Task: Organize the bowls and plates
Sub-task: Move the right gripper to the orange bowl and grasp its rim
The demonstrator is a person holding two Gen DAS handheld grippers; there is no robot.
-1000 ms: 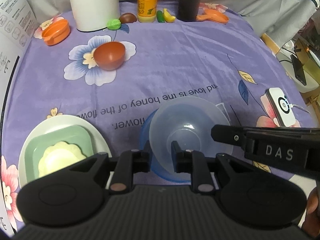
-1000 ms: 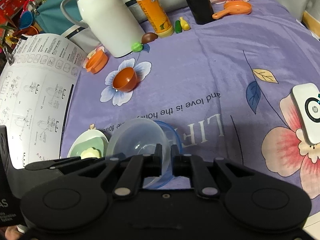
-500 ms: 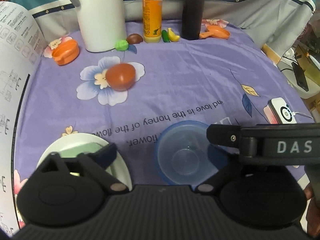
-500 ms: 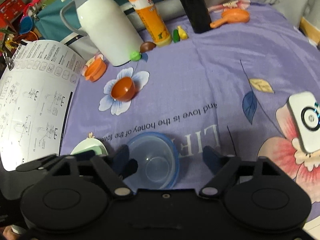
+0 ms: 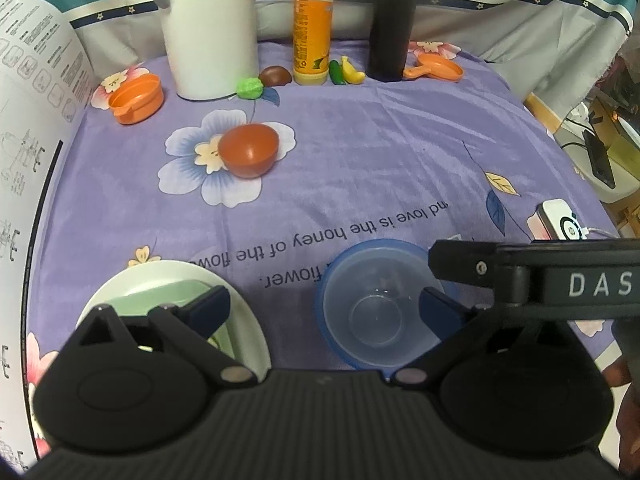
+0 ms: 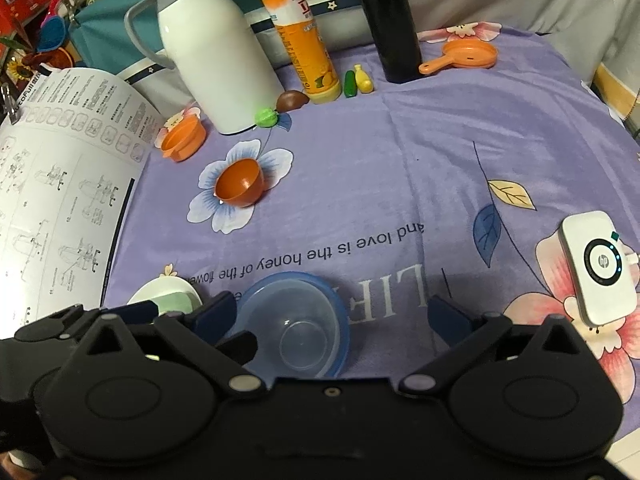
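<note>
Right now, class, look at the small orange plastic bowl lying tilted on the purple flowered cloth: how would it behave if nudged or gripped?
The small orange plastic bowl rests tipped on its rounded side, so a nudge would probably rock or roll it. It looks thin and hollow, so likely light. Its smooth, curved wall may slip between pads.

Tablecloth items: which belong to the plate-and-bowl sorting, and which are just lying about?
Job:
- clear bowl nested in blue bowl
- white plate holding green dish
- orange bowl

Lying about:
- white jug
- orange bottle
- black flask
- instruction sheet
</note>
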